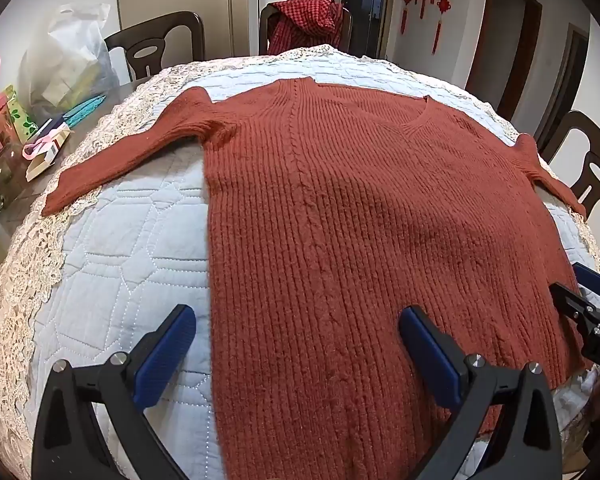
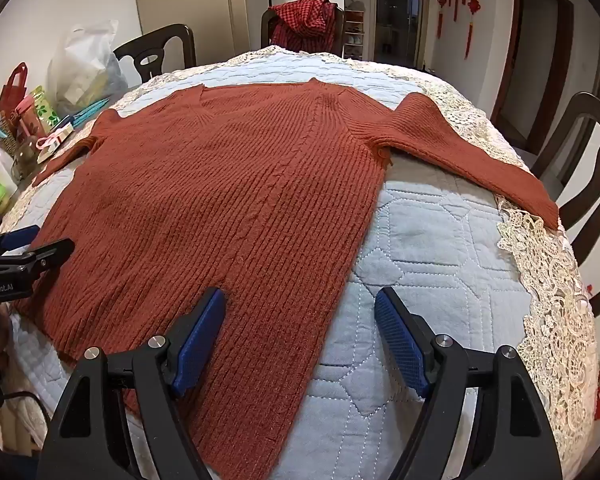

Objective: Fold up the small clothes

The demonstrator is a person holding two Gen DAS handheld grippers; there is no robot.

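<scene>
A: Left wrist view shows the sweater [image 1: 340, 208] lying flat, face up, on the quilt [image 1: 140, 248], sleeves spread to both sides; the left gripper [image 1: 296, 344] hangs above its hem edge with jaws wide apart and nothing between the pads; one finger is over the quilt, the other over the knit.

B: And the right gripper [image 2: 300, 332]?

A: Same on the other side; spread wide, holding nothing, straddling the sweater's side edge near the hem.

B: How will it handle?

A: Thick ribbed knit, so I judge it soft, limp and fairly weighty for its kind; it should sag and stretch if lifted by one point, yet the fuzzy surface ought to grip the pads well rather than slip; nothing fragile about it.

B: Where to take hold?

A: Probably a sleeve [image 1: 112, 168] near the cuff, or the hem corners, pinching both layers; the shoulder seam is another fair spot for folding a sleeve inward.

B: Any containers?

A: A white plastic bag [image 1: 68, 56] stands at the table's far left with pale packages inside, hard to identify; a red bag [image 2: 14, 84] beside it, contents hidden; small boxes [image 1: 48, 148] nearby.
</scene>
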